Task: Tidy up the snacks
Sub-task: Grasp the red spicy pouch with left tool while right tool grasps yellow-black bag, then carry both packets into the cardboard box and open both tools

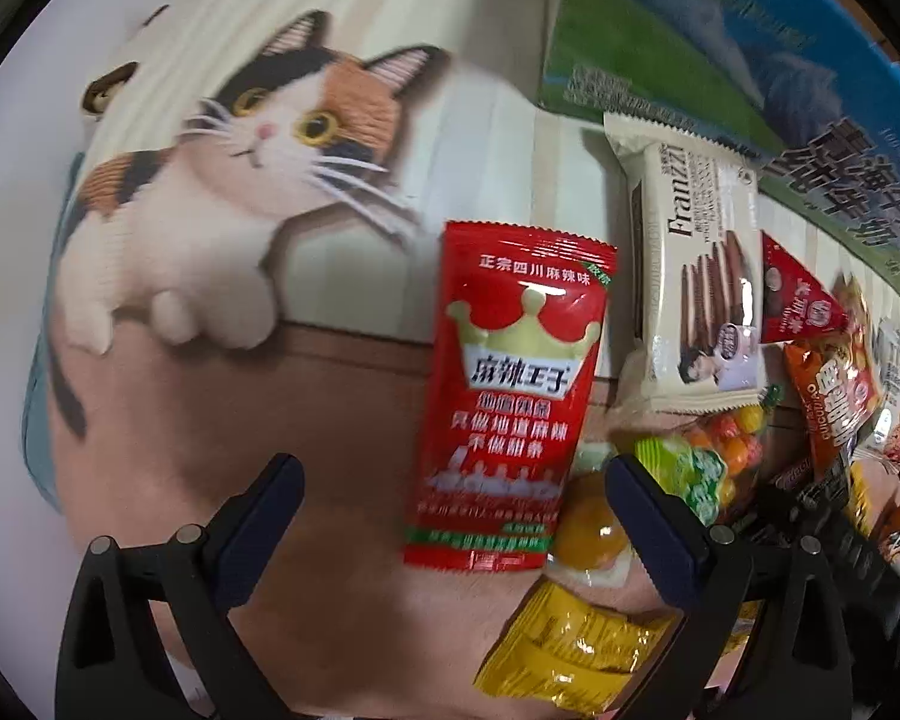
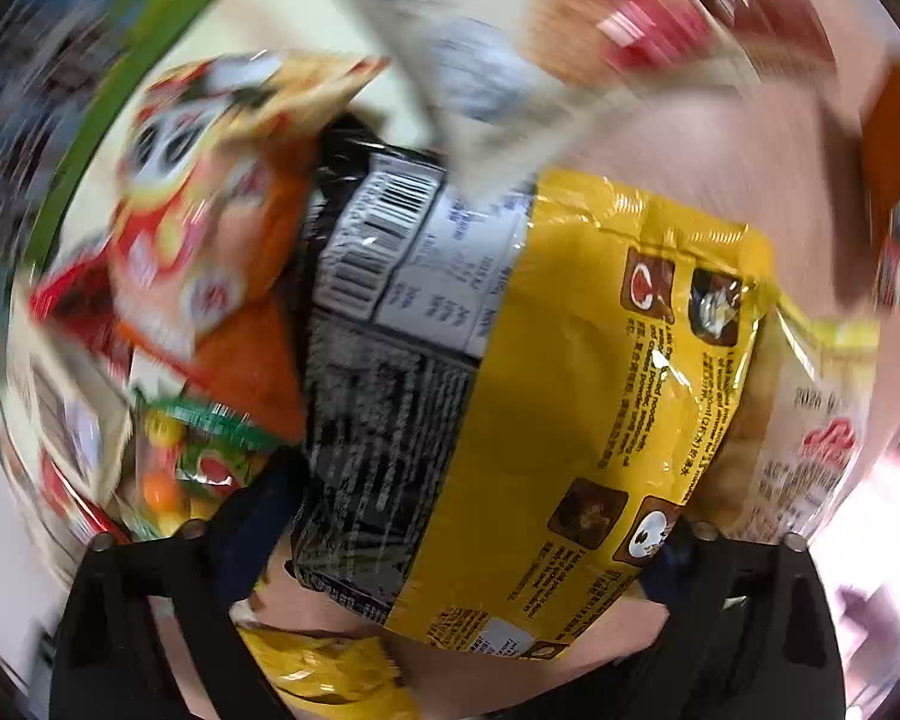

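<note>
Snacks everywhere on our cat-print mat [image 1: 222,192]. Between the left gripper [image 1: 456,504] jaws, closer to the right jaw, we've got a red foil packet with a gold crown [image 1: 510,396] lying flat; jaws are spread wide, not touching it. A yellow crinkly wrapper [image 1: 570,648] sits nearer the camera, and a cream Franzzi wafer pack [image 1: 696,276] lies beyond the right jaw. Right gripper [image 2: 462,516] straddles a big yellow-and-black glossy noodle bag [image 2: 570,396]; view's blurry, so we can't tell if the pads press it.
</note>
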Demonstrator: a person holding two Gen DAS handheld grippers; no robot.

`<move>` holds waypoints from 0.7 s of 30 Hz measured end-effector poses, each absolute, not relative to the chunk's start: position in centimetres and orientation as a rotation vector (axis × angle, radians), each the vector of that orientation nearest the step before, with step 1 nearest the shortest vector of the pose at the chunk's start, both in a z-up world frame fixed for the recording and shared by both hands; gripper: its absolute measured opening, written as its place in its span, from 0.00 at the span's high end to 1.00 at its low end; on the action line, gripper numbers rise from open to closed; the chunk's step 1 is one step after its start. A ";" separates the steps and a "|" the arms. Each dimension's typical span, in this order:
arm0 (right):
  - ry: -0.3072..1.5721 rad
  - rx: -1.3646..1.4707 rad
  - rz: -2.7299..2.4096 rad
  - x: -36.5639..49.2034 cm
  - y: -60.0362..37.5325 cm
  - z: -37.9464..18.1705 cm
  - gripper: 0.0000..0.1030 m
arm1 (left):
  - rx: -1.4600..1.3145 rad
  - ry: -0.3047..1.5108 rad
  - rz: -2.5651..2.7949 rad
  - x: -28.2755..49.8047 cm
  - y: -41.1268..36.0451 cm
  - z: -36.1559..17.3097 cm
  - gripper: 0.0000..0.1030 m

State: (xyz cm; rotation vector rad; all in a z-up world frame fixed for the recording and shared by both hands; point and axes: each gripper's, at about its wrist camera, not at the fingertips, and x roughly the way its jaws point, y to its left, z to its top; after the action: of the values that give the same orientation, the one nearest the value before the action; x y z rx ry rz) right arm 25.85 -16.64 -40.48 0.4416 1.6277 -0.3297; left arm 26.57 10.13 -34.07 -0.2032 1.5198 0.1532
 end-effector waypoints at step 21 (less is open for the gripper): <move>1.603 0.147 -0.154 28.4 -16.2 -42.7 0.09 | -0.186 1.461 0.170 25.3 14.3 -35.2 0.49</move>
State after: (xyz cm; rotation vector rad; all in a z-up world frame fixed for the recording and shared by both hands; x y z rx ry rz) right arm 28.40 -16.17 -42.65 0.1471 1.6026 -0.1539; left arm 25.28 14.32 -35.18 -0.1860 1.4605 0.1697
